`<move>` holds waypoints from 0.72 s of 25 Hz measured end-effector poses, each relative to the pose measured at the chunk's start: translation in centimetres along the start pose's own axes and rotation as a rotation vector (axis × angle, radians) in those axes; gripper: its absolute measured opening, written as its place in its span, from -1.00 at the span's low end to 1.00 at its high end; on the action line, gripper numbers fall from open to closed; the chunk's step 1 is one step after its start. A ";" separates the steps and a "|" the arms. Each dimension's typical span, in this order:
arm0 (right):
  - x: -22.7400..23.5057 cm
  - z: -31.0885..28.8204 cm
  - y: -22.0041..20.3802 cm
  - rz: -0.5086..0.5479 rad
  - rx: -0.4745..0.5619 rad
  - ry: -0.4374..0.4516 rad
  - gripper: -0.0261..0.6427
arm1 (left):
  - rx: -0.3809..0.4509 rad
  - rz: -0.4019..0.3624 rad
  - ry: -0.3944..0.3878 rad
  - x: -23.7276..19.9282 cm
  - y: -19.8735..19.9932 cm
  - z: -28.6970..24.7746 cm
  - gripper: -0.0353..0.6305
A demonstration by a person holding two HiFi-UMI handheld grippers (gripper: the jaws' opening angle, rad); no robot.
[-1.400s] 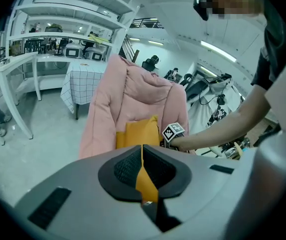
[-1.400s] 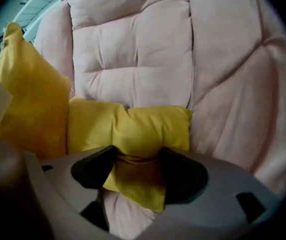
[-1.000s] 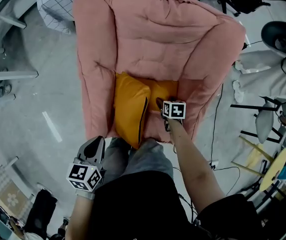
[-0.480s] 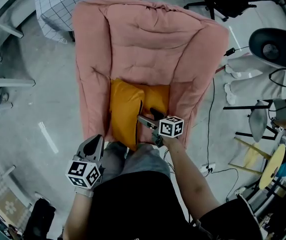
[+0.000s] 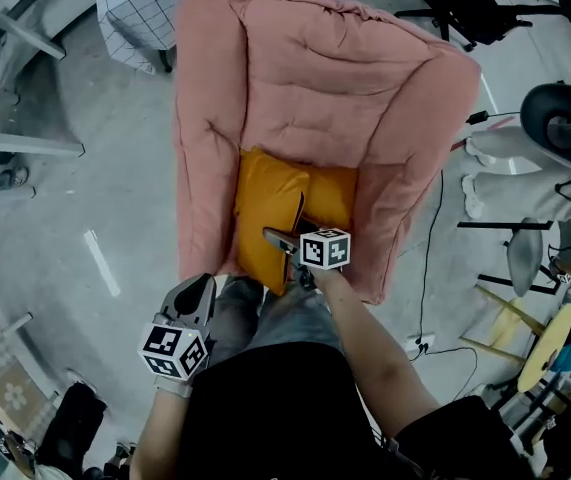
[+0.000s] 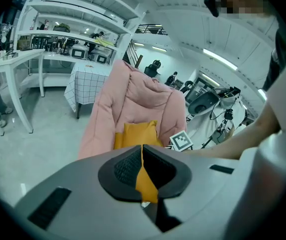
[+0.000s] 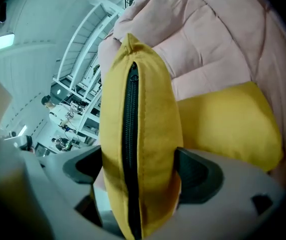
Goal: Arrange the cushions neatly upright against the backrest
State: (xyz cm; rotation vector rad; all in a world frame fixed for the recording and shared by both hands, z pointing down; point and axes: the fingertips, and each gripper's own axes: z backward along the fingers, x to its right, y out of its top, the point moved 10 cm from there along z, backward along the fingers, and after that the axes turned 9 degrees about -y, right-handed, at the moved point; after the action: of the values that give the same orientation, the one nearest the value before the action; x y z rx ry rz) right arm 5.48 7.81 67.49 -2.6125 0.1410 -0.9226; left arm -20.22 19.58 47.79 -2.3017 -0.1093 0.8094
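Righting the front cushion [image 7: 150, 104] on the chair [image 5: 335, 78] seat seems in hand; the right gripper [image 7: 140, 170], jaws just widened, straddles its zip edge, seemingly unsqueezed; next, clamp and lean it back; left gripper [image 6: 143, 160] closed, empty, off the chair's front.

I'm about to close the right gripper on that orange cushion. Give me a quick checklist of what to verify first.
1. Right gripper wide enough: ok. Its jaws have just been opening and straddle the zip edge of the near cushion without clamping it.
2. Left gripper out of the way: ok. It is shut, empty and short of the chair.
3. Near cushion flat against the backrest: not ok. It stands edge-on, zip toward the gripper.
4. Second cushion upright: cannot tell. It sits behind the near one, against the backrest.
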 end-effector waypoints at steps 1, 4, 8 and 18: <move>-0.1 -0.1 0.1 -0.002 0.000 -0.006 0.41 | 0.002 0.003 0.005 -0.1 -0.2 0.2 -0.83; -0.4 -0.3 0.3 0.005 -0.020 -0.019 0.36 | 0.011 0.017 0.019 -0.3 -0.7 0.7 -0.83; -0.9 0.0 0.8 0.020 -0.034 -0.019 0.13 | 0.019 0.022 0.025 -0.5 -0.8 1.1 -0.83; -2.2 3.4 2.6 0.126 -0.003 -0.037 0.01 | 0.024 -0.013 -0.006 0.9 -0.6 1.0 -0.83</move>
State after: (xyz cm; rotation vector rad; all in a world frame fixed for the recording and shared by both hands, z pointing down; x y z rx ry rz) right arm 5.96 6.91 62.73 -2.5877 0.2935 -0.8308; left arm -20.04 20.85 47.12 -2.2743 -0.1165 0.8077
